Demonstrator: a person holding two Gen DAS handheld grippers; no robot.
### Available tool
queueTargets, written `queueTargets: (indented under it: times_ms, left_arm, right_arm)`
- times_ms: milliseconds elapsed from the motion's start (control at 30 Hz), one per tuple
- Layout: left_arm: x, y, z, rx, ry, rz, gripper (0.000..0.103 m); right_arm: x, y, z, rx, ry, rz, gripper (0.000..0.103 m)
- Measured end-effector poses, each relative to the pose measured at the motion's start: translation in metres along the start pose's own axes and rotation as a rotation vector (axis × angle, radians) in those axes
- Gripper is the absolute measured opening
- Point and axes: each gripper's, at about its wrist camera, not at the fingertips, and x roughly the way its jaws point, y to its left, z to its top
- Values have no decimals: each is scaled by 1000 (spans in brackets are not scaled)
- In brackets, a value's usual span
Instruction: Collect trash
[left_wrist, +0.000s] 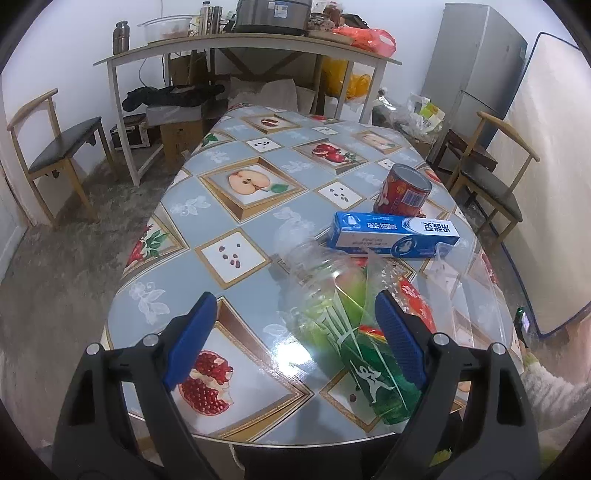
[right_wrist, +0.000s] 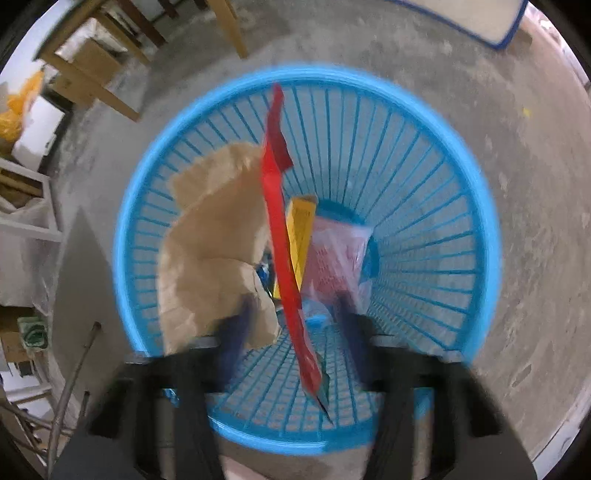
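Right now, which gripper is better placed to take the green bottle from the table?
Left. The left gripper stands open beside the green bottle, while the right gripper is over the blue basket.

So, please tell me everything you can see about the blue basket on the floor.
The blue basket is a round, open-topped bin that looks like plastic, with a thick solid rim and thin slatted walls. It stands upright on the grey concrete floor, seen from straight above. Inside lie crumpled brown paper, a yellow box and a pinkish clear bag. A long red wrapper hangs over its opening. The picture is blurred.
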Motion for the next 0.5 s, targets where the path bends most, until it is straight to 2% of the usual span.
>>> queueTargets:
  times_ms: [33,100,267,500]
  left_arm:
    - [0,1,0,-2,0,0,83]
    - [1,2,0,-4,1,2,83]
    - [4,3,0,-5,13,15,83]
    - [9,7,-2,-23,22,15,83]
  right_arm:
    - [6,-3,0,21,18,10,5]
    - [4,-7,-3,41,-7,8,3]
    - [-26,-16,-19,74,-121,-45,2]
    - [-42,-15,-23,126,-168,-123,2]
